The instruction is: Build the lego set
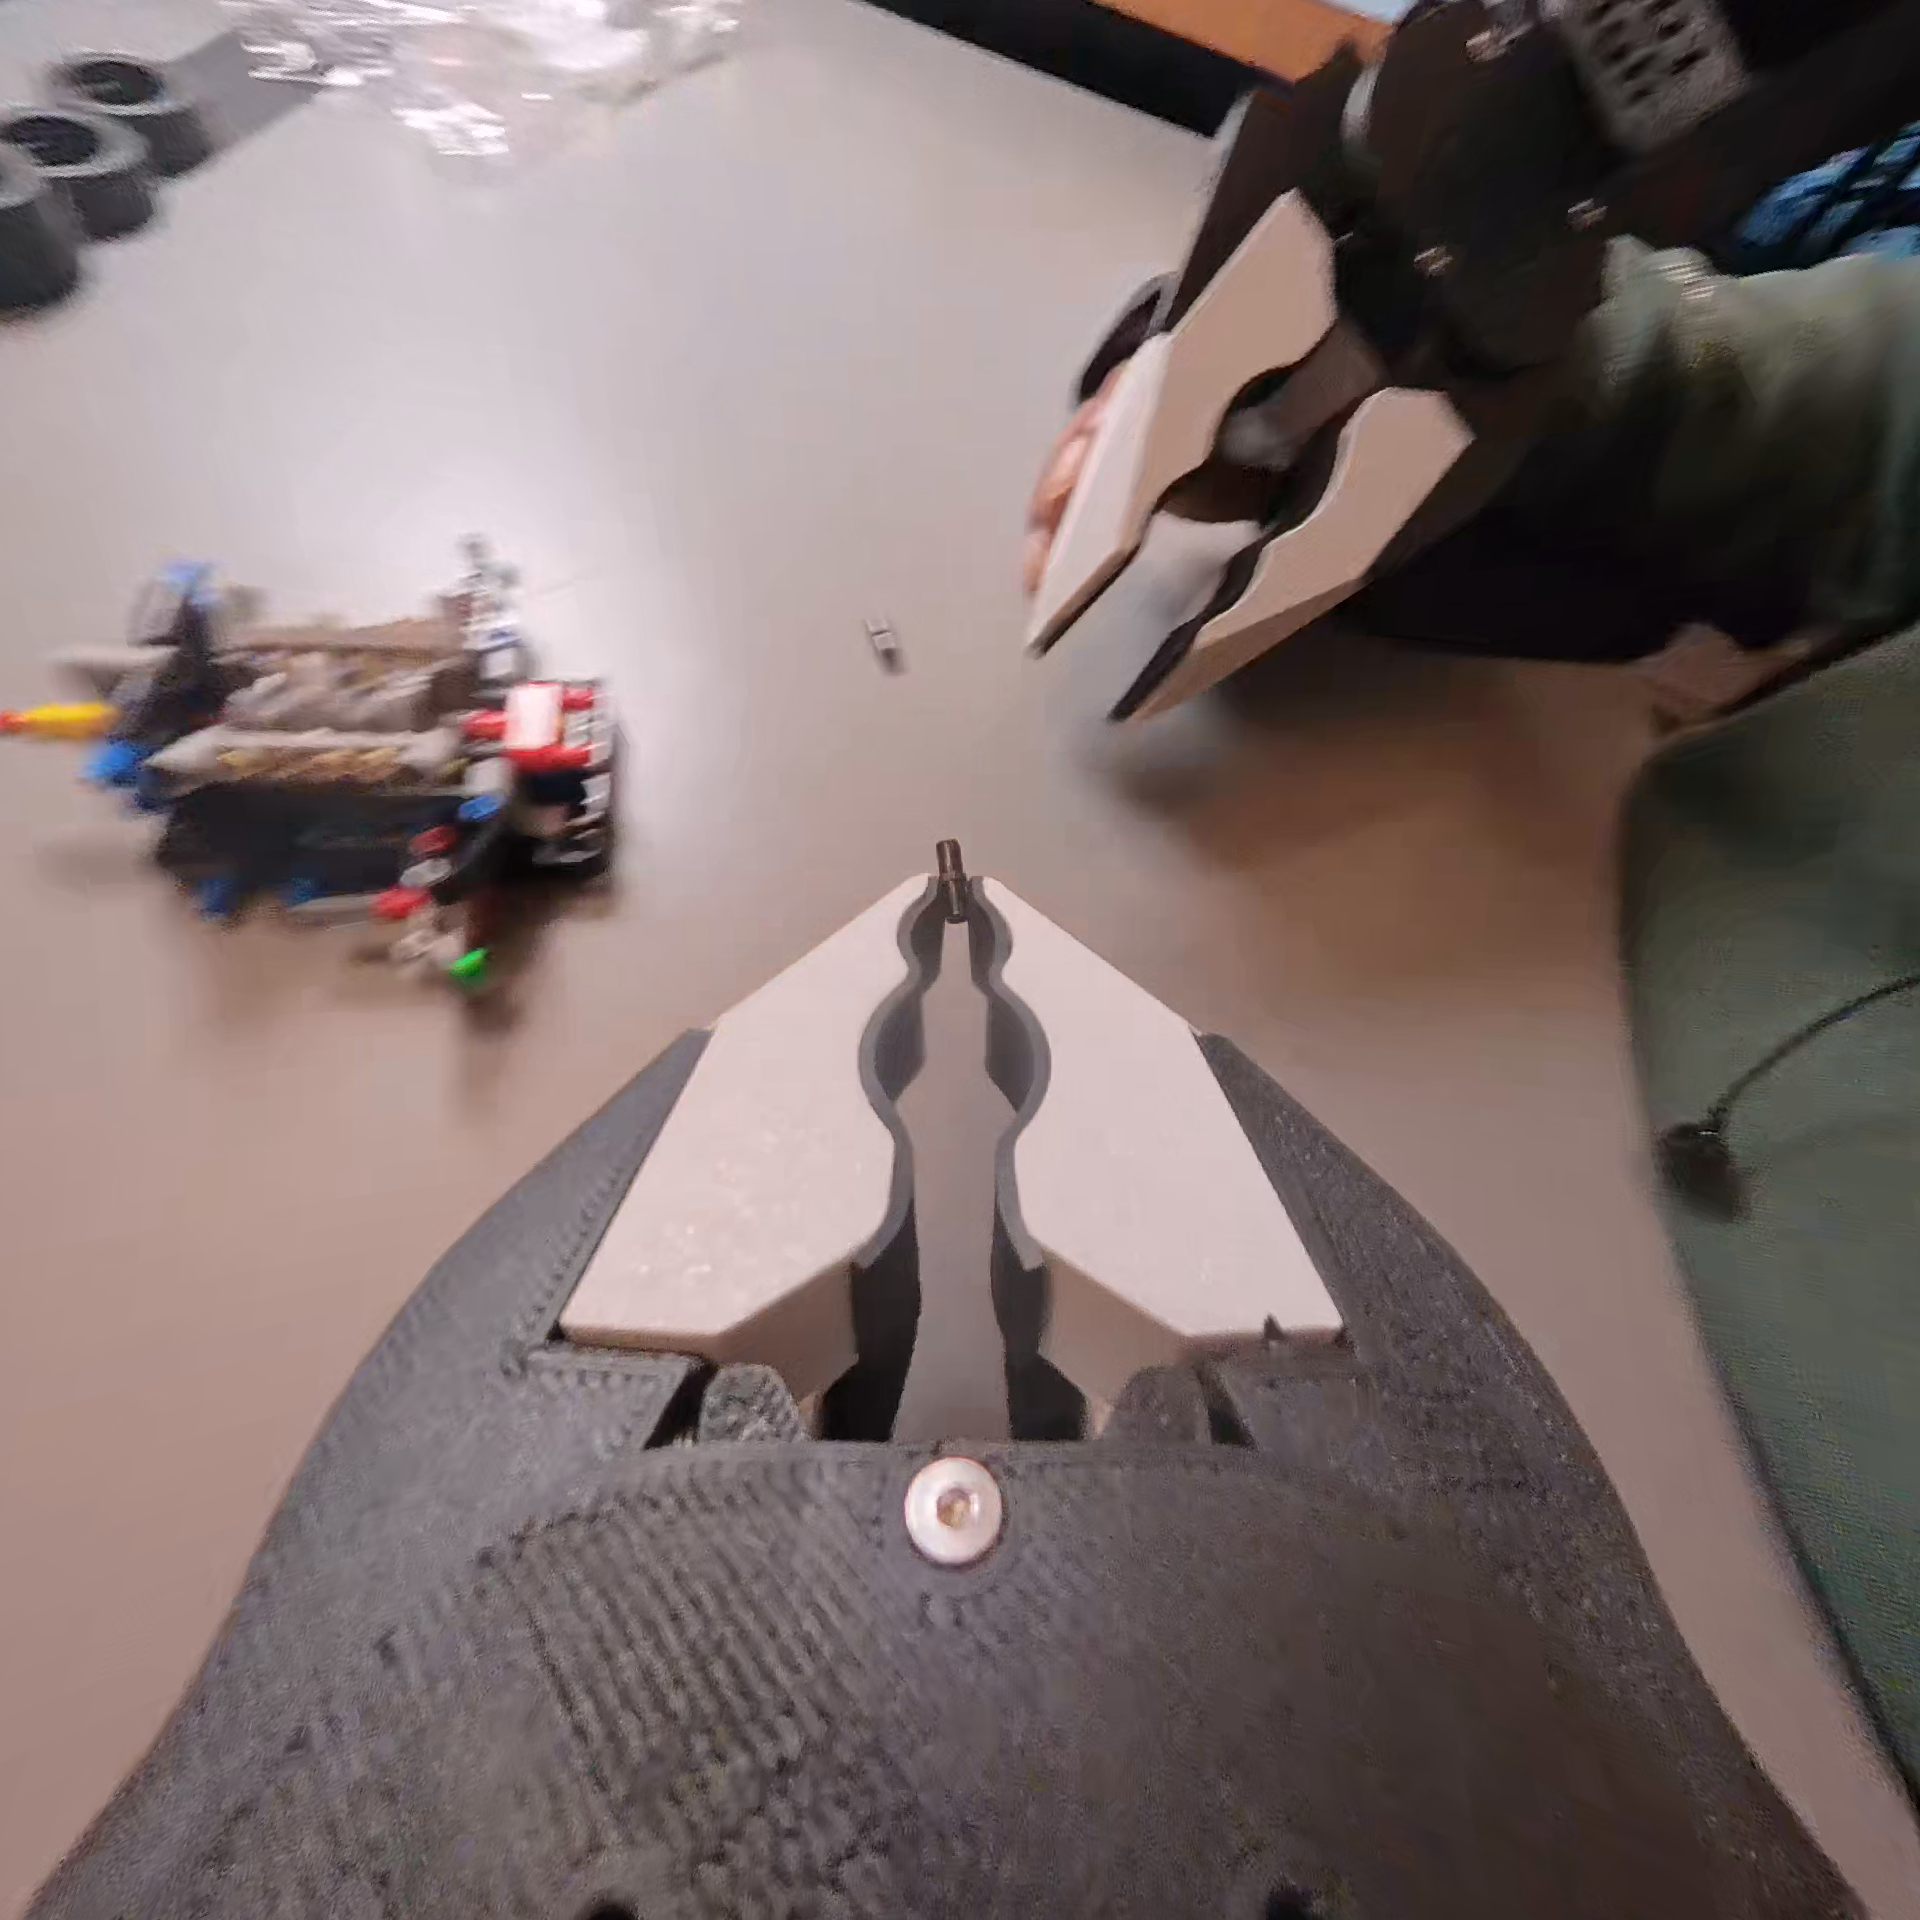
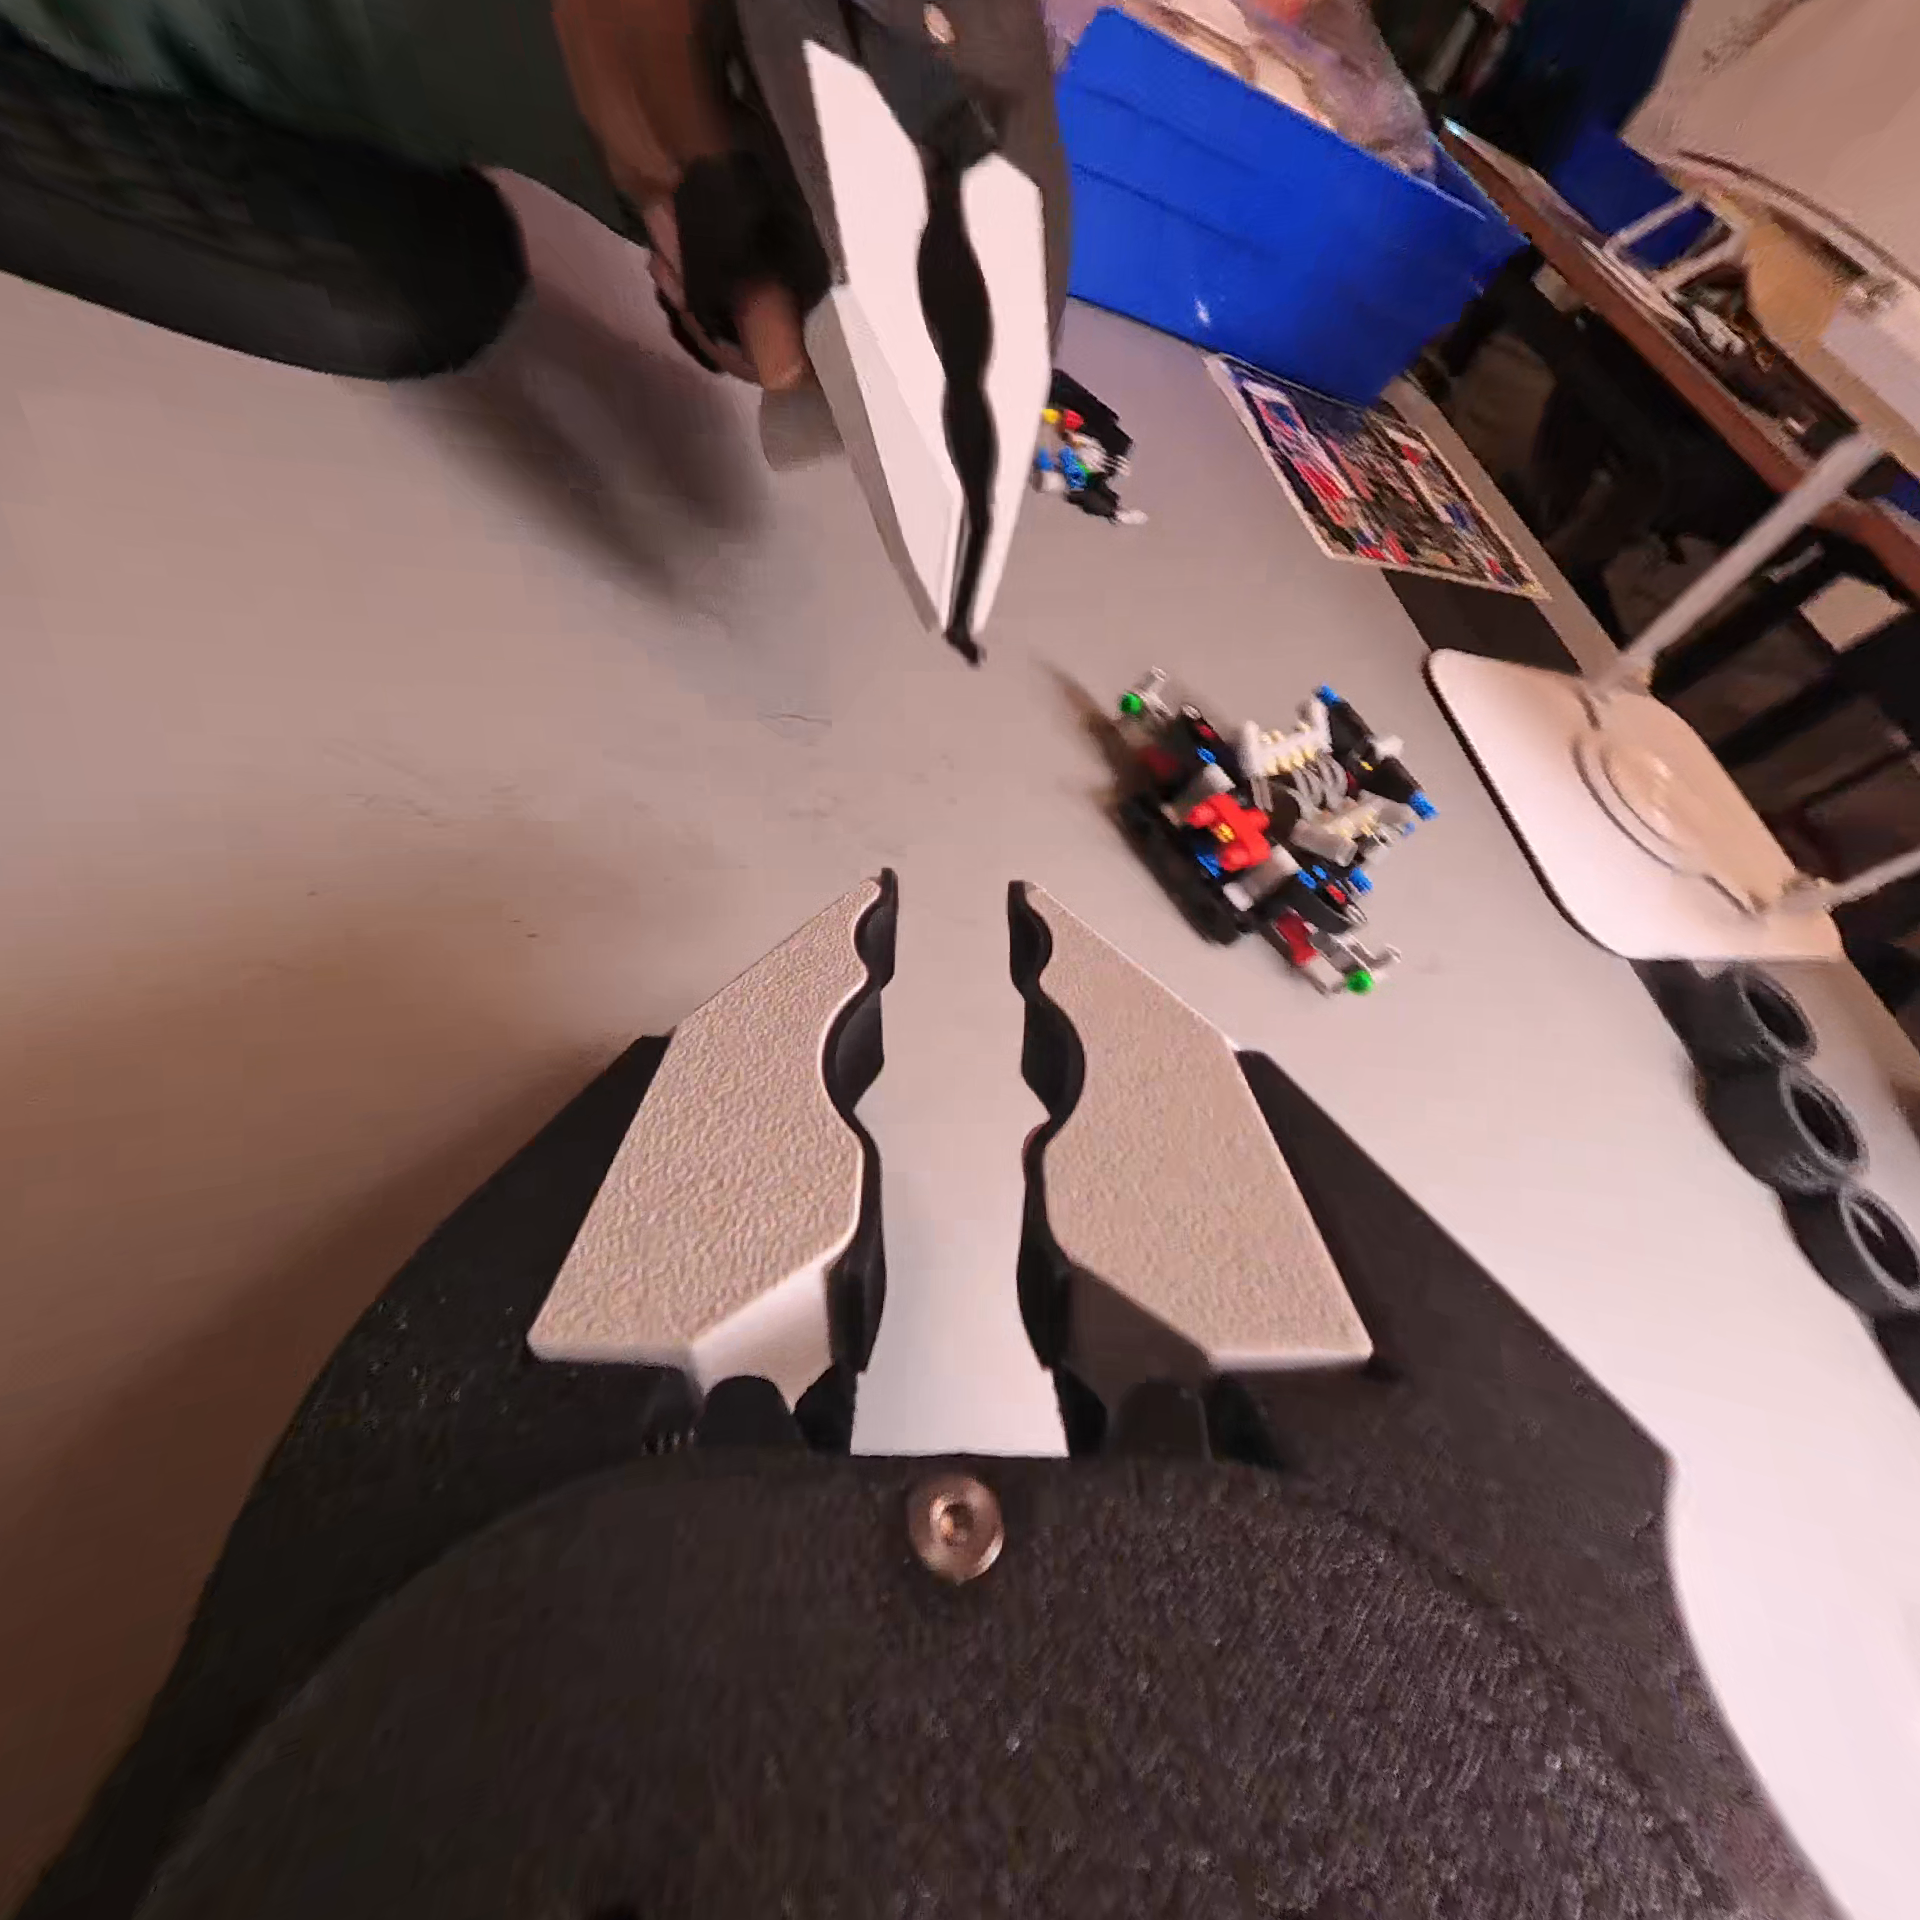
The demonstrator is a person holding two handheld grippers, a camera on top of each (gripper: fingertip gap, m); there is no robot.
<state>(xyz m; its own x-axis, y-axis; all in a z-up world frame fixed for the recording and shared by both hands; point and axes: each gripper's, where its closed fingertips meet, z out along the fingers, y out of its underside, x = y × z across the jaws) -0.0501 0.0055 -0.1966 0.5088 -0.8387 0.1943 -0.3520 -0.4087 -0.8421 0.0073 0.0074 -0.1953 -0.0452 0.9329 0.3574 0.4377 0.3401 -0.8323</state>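
Observation:
My left gripper is shut on a small black pin that sticks out past its tips, held above the table. It also shows in the right wrist view, tips pointing down. My right gripper is open and empty; in the left wrist view it shows at the upper right. The part-built lego model of black, grey, red and blue pieces lies on the table left of the left gripper, and right of the right gripper. A small grey piece lies loose on the table.
Black tyres stand at the far left, also in the right wrist view. A blue bin, an instruction booklet, a small pile of pieces and a white lamp base are on the table. A clear plastic bag lies at the back.

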